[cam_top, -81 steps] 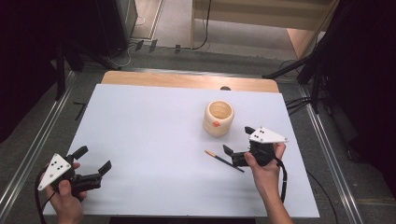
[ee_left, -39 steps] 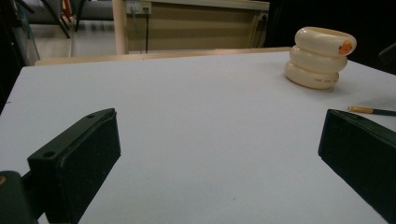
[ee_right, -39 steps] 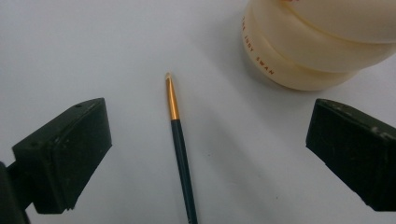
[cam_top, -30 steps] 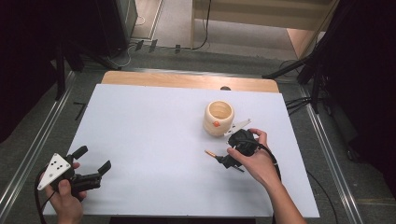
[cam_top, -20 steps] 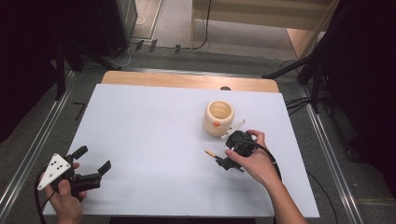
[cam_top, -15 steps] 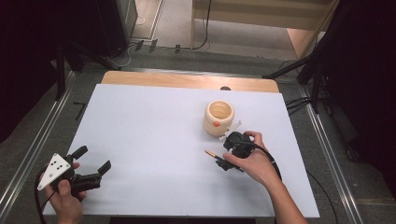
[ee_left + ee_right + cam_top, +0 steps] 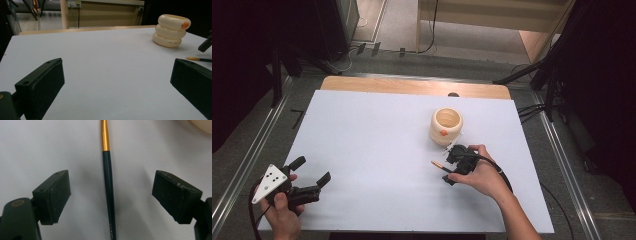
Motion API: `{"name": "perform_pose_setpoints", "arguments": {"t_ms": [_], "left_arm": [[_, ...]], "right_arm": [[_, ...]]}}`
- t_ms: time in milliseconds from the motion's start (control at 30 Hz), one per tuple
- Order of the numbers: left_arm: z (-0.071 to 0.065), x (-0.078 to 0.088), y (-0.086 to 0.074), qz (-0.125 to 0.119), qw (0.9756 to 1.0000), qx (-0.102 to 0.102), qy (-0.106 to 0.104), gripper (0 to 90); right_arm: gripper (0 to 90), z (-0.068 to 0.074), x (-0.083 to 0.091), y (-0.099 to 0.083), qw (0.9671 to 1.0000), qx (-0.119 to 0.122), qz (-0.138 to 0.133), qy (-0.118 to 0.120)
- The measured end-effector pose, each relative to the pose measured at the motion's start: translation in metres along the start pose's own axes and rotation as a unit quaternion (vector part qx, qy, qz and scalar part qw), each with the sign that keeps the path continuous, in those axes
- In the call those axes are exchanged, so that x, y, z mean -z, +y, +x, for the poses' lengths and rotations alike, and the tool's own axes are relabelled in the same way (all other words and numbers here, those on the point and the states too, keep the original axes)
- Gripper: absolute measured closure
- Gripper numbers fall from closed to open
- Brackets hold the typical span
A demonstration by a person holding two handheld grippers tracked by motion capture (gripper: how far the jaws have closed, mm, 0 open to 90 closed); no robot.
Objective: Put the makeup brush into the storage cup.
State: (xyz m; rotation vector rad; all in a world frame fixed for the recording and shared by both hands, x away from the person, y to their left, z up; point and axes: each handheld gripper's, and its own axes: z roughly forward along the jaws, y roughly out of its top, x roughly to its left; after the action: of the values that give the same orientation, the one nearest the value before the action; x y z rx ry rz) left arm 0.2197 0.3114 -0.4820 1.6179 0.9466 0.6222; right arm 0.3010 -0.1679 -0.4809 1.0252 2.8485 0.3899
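Two wide claw (image 7: 110,195) jaws astride slender paintbrush (image 7: 108,180)

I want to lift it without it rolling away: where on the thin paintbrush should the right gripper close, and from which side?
Grip the dark handle of the paintbrush, below the gold ferrule, coming straight down from above. It lies flat on the white table, so only its two long sides are free. The right gripper already straddles it, open, a jaw on each side; closing across the handle there looks best.

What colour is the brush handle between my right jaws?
Dark green-black handle with a gold-orange metal band above it, clearest in the right gripper view.
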Motion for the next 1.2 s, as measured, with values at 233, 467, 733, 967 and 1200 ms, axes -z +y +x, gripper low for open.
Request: {"name": "perform_pose_setpoints", "arguments": {"t_ms": [233,467,733,967,1200], "left_arm": [[0.000,0.000,0.000,0.000,1.0000,0.000,0.000,0.0],[0.000,0.000,0.000,0.000,1.0000,0.000,0.000,0.0],[-0.001,0.000,0.000,0.000,1.0000,0.000,-0.001,0.0],[-0.001,0.000,0.000,0.001,1.0000,-0.001,-0.001,0.0],[-0.001,0.000,0.000,0.001,1.0000,0.000,-0.001,0.0]], "right_arm": [[24.7,0.000,-0.003,0.001,0.9998,0.001,0.011,0.017],[38.0,0.000,-0.004,0.004,0.9994,0.015,0.031,0.000],[47.1,0.003,-0.003,0.009,0.9987,0.024,0.045,-0.001],[71.9,0.005,-0.001,0.012,0.9987,0.014,0.049,0.005],[84.2,0.004,-0.002,0.013,0.9985,0.016,0.050,0.013]]}}
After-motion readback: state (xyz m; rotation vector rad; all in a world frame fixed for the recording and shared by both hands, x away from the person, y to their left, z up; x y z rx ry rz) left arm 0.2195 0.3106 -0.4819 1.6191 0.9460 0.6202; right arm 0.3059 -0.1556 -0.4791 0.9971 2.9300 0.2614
